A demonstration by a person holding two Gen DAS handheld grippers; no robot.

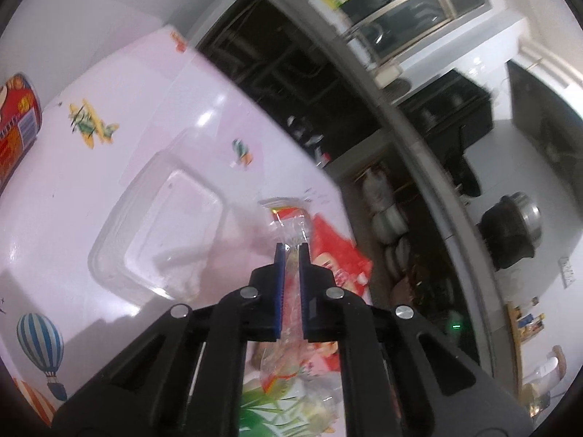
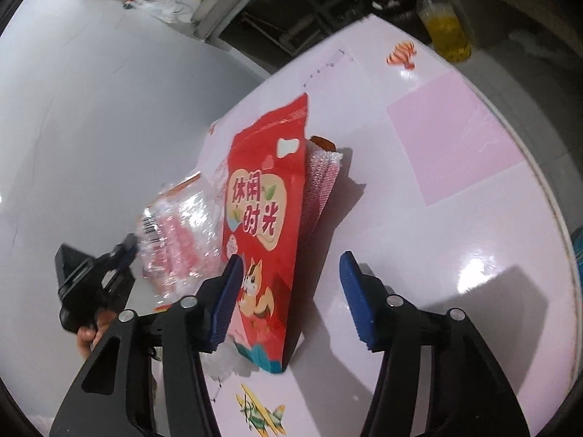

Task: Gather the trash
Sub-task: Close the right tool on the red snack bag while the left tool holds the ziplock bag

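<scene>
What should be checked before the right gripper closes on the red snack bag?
1. Left gripper shut on clear plastic wrapper: ok.
2. Right gripper open, pads off the red snack bag: ok.
3. Bag between the right fingers: ok, lower part sits in the gap, nearer the left finger.
4. Bag free of the pink mesh packet beside it: cannot tell.
5. Clear plastic container out of the way: ok.
6. Trash bin in view: not ok.
</scene>
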